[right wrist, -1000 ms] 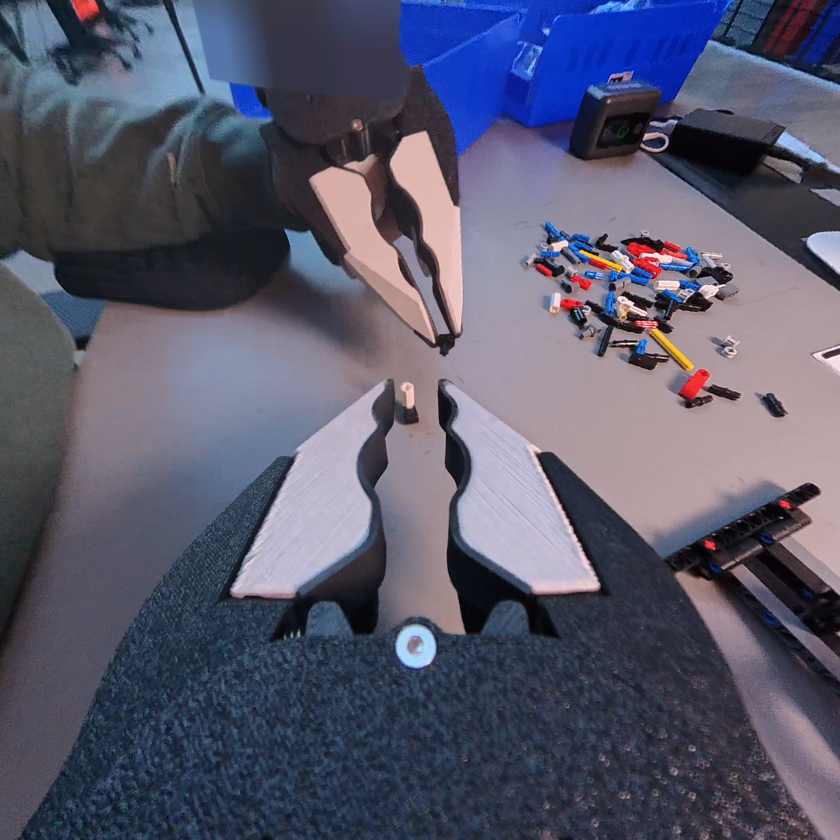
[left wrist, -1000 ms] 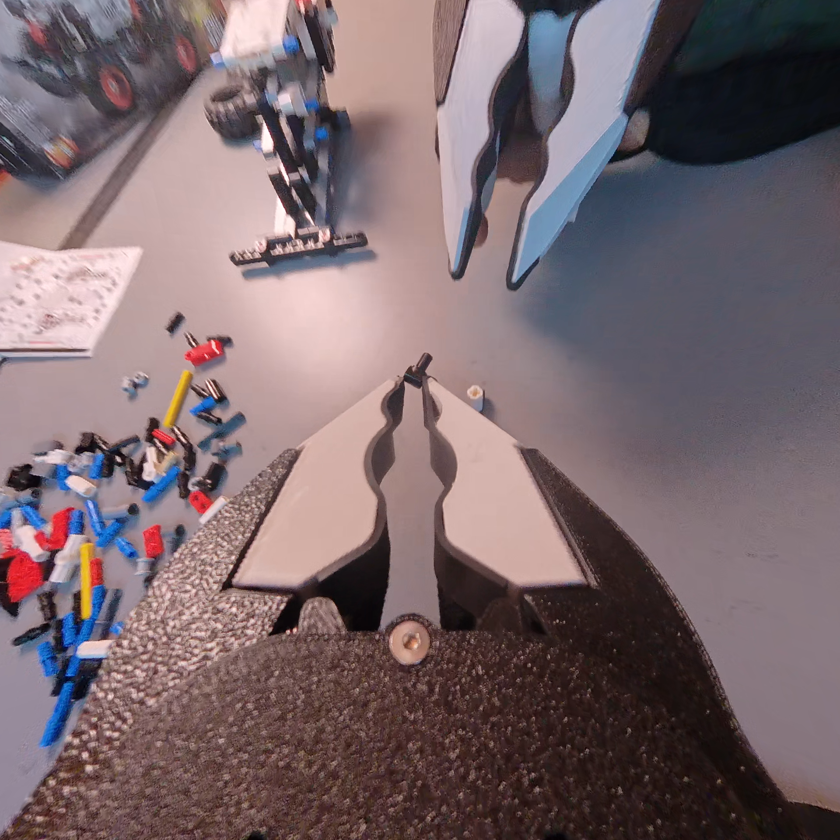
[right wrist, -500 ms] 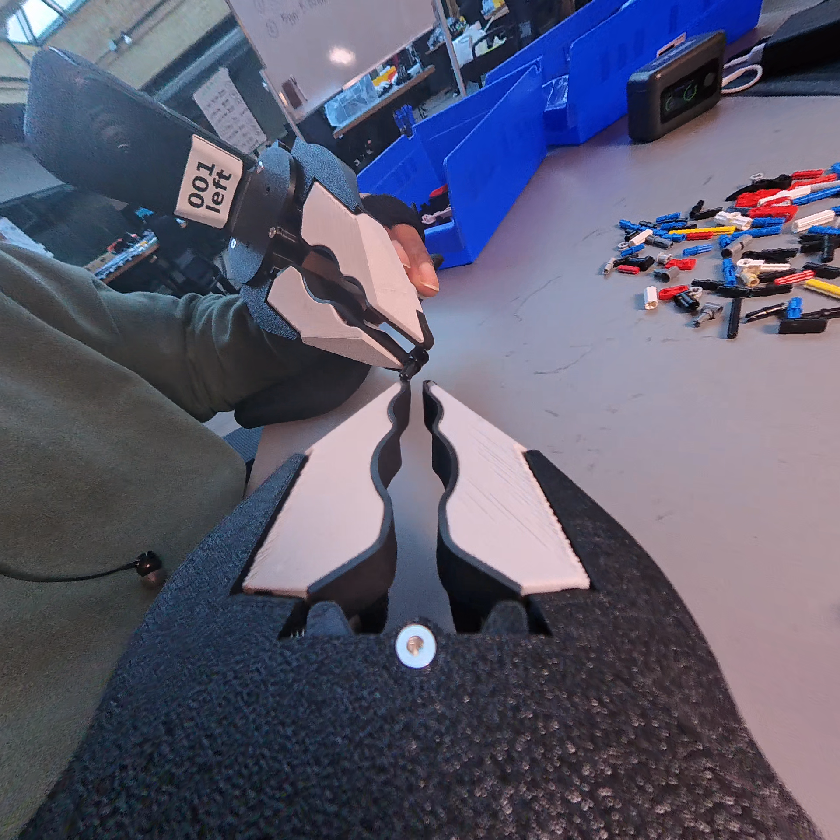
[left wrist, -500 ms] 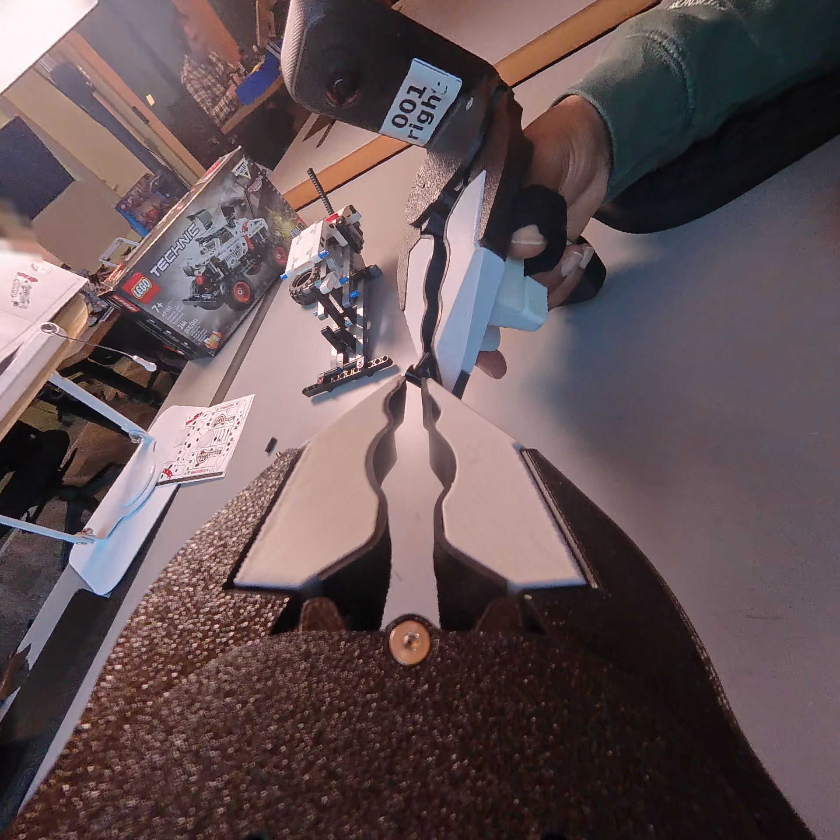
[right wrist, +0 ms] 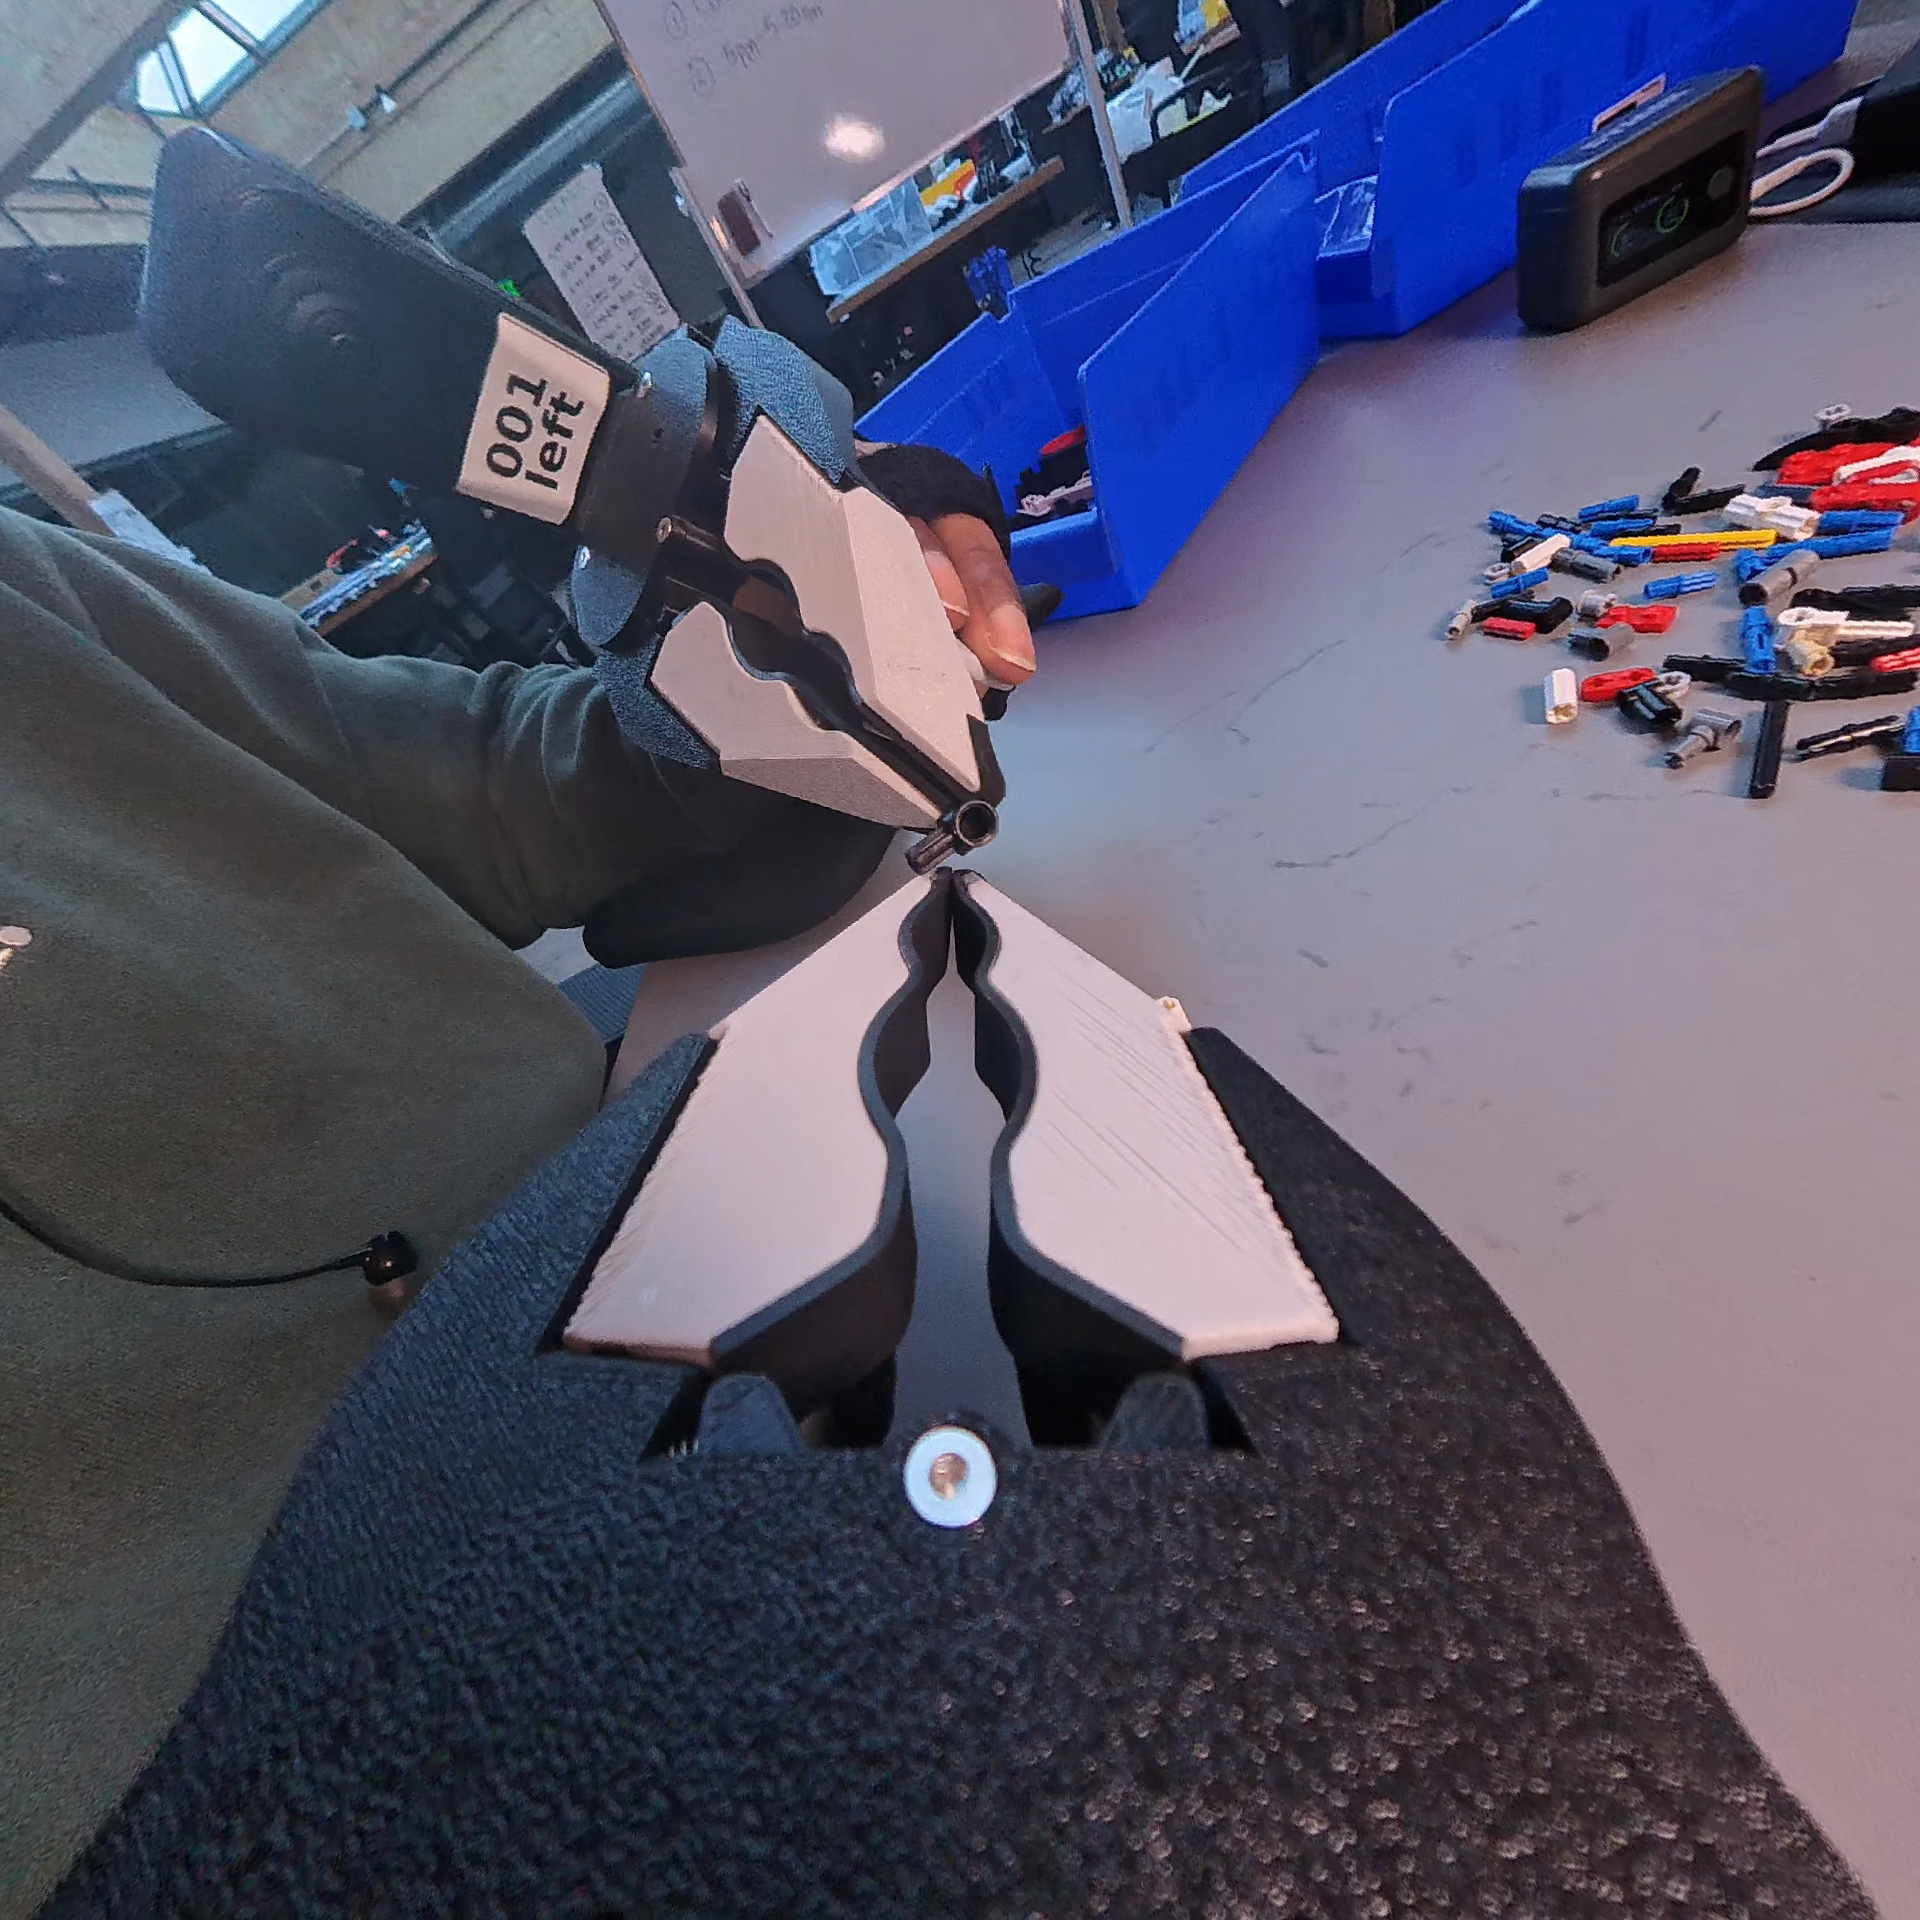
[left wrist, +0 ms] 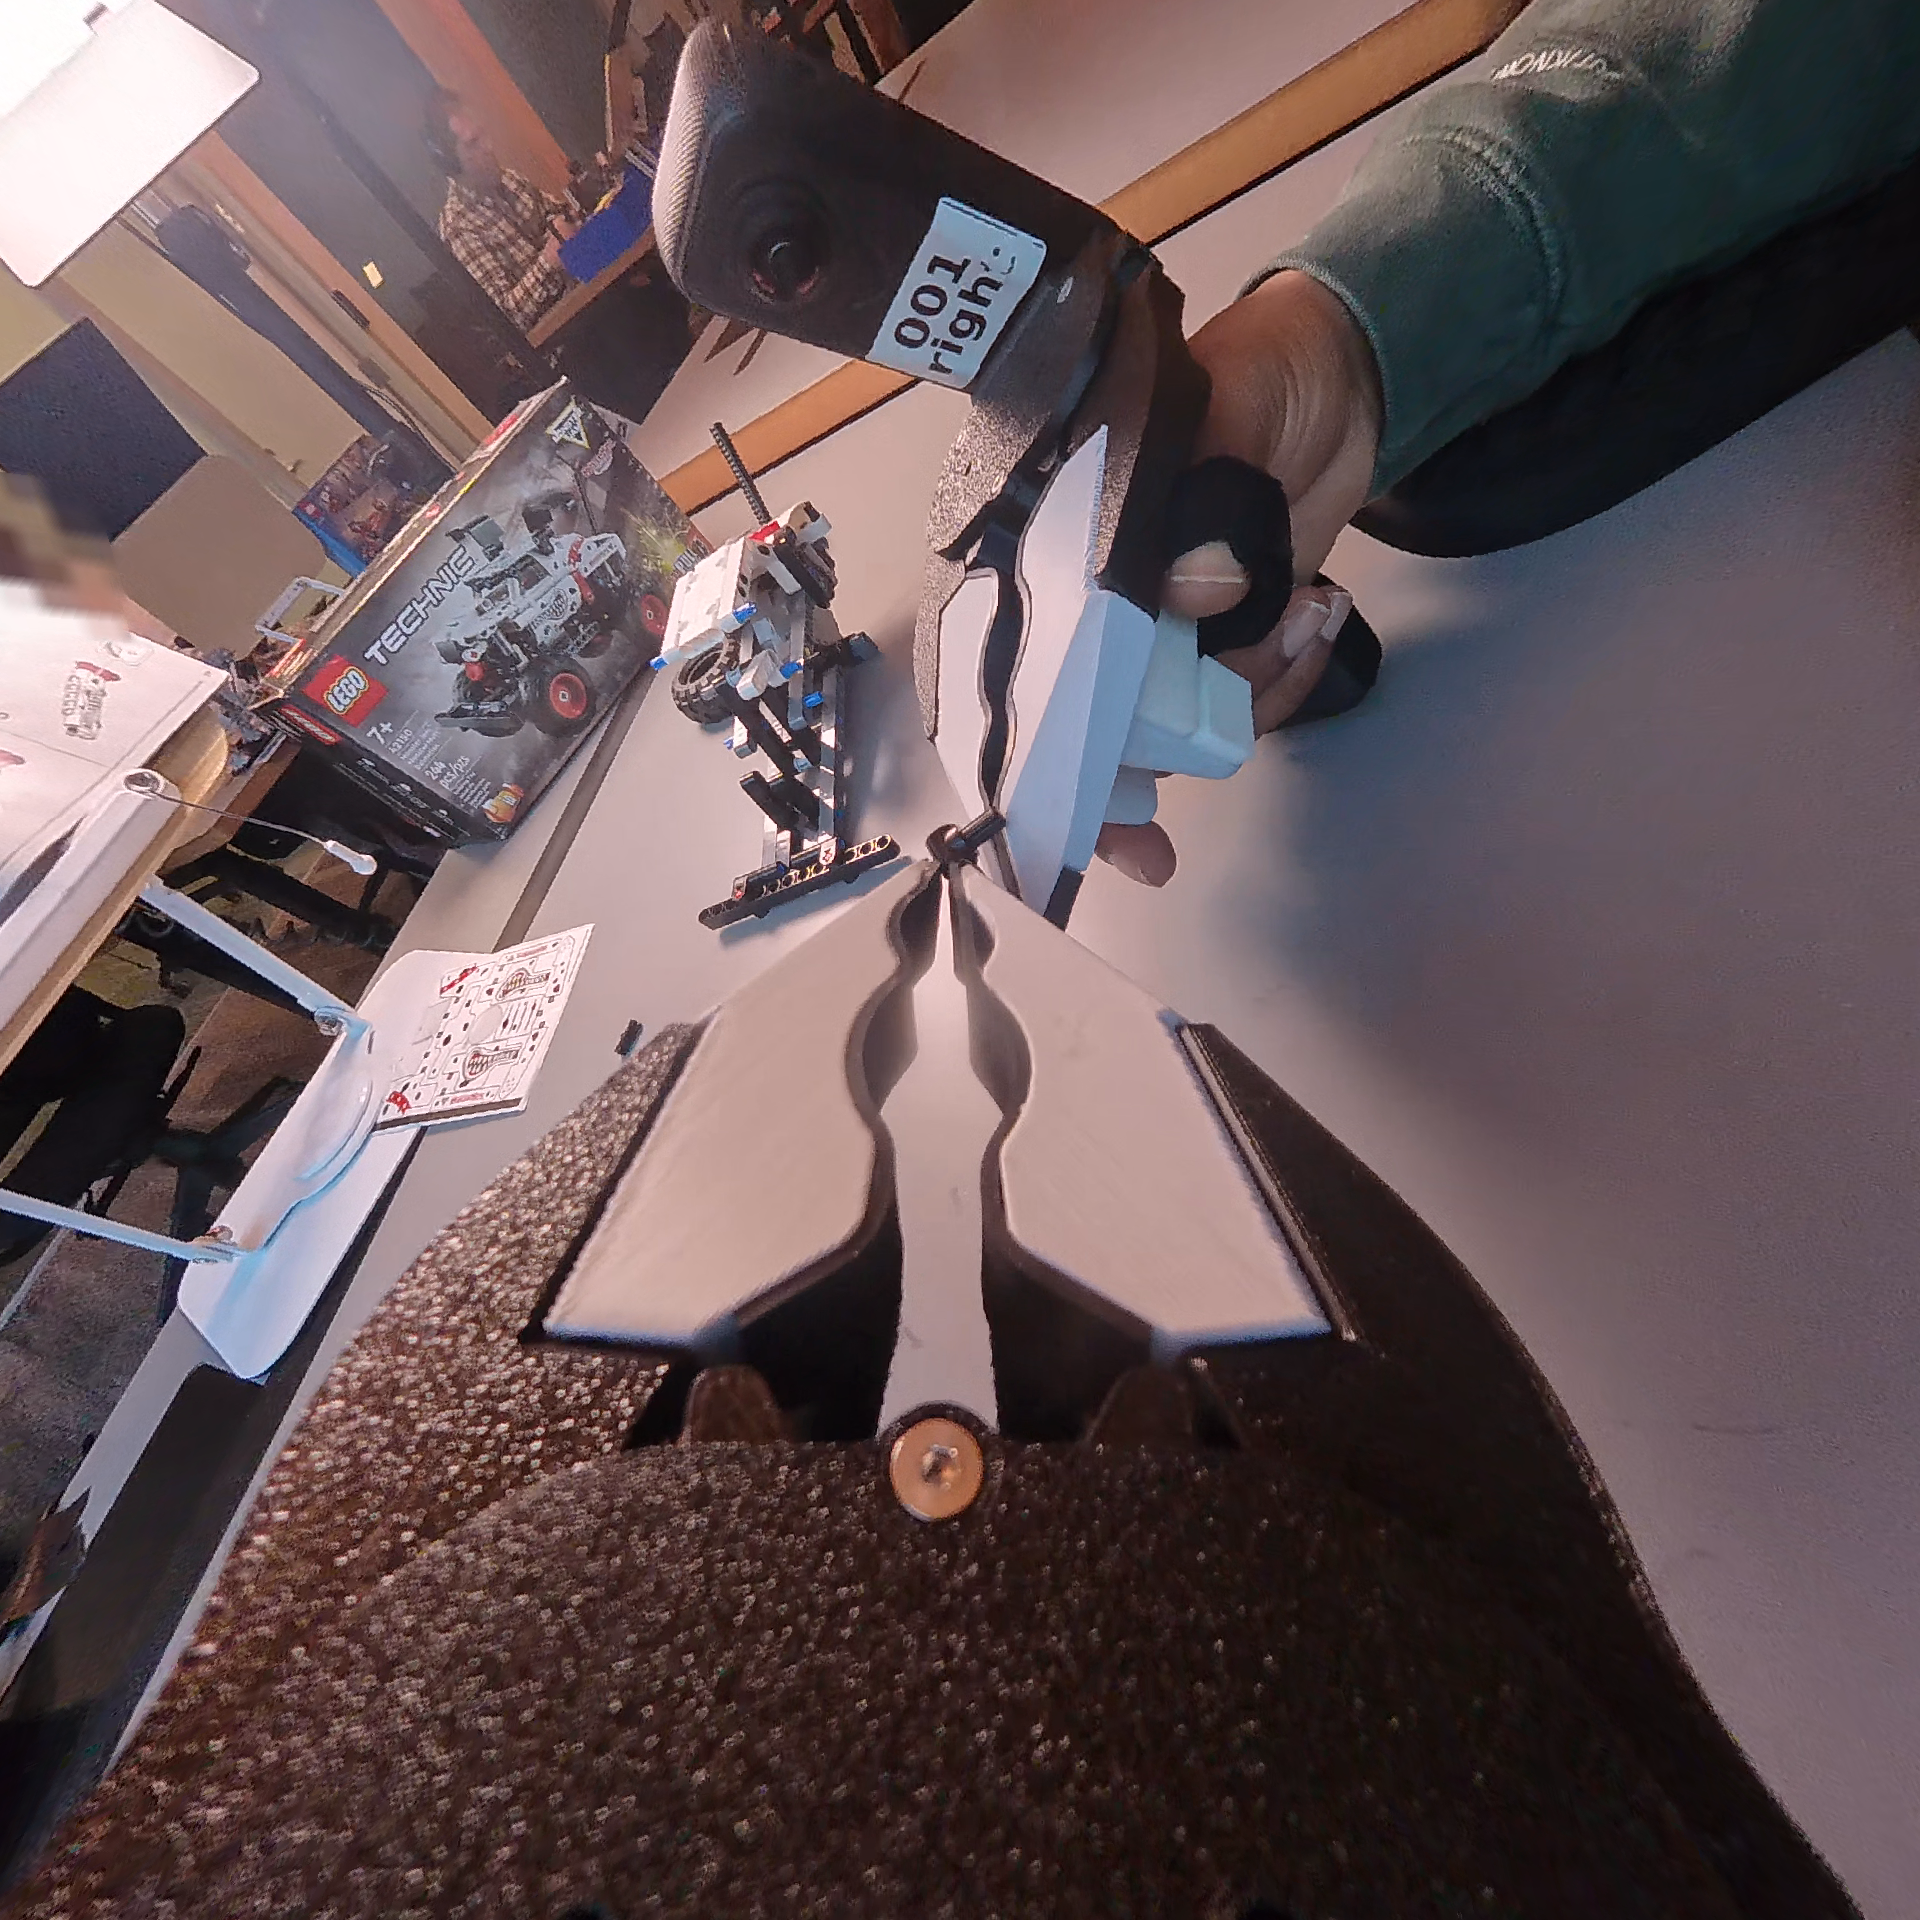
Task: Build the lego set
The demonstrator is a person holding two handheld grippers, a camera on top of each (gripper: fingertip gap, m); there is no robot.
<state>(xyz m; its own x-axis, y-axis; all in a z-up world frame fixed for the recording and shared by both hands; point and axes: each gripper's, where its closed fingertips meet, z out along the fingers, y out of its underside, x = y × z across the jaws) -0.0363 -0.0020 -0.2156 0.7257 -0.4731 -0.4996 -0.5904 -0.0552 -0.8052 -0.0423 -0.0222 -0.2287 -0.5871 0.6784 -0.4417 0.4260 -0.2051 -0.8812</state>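
Observation:
My left gripper (left wrist: 948, 868) is shut on a small black pin (left wrist: 961, 836) that sticks out past its tips. My right gripper (left wrist: 1013, 847) is just beyond it, tip to tip with the pin. In the right wrist view, my right gripper (right wrist: 951, 881) is shut, and I see nothing between its tips. The left gripper (right wrist: 966, 805) holds the black pin (right wrist: 961, 829) just above them, its hollow end facing the camera. Both are held above the grey table (left wrist: 1558, 1039). The partly built black and white model (left wrist: 779, 675) stands further back.
The set's box (left wrist: 488, 634) lies behind the model at the table's edge. An instruction sheet (left wrist: 488, 1029) lies to the left. Several loose coloured pieces (right wrist: 1745, 623) are spread at the right. Blue bins (right wrist: 1195, 364) and a black device (right wrist: 1631, 197) stand behind them. My two grippers' fingertips are within a few centimetres of each other.
Both grippers have lifted off the table and tilted up. My right gripper, open around a small white piece a second ago, has shut. The two tips have come together.

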